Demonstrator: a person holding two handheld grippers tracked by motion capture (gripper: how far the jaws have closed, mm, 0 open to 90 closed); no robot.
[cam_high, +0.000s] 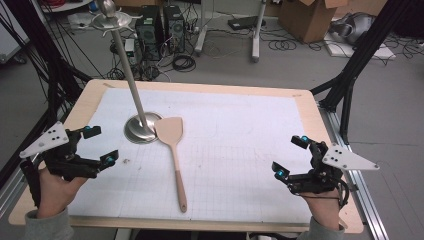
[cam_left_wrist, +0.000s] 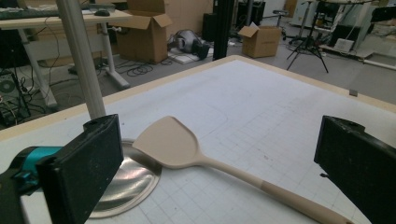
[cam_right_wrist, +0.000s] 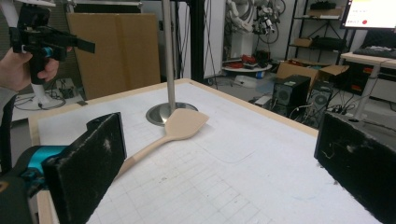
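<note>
White gridded mat over a wooden table, with a metal stand at about ten o'clock from the mat's middle. Pale spatula flat on the mat, blade touching the stand's round base, handle running toward six o'clock. Left gripper at nine o'clock and right gripper at three o'clock, both held wide apart, gripping nothing, well clear of the spatula.

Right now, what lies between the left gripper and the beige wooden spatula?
Only bare white gridded mat, seen in the high view, separates the left gripper from the spatula.
</note>
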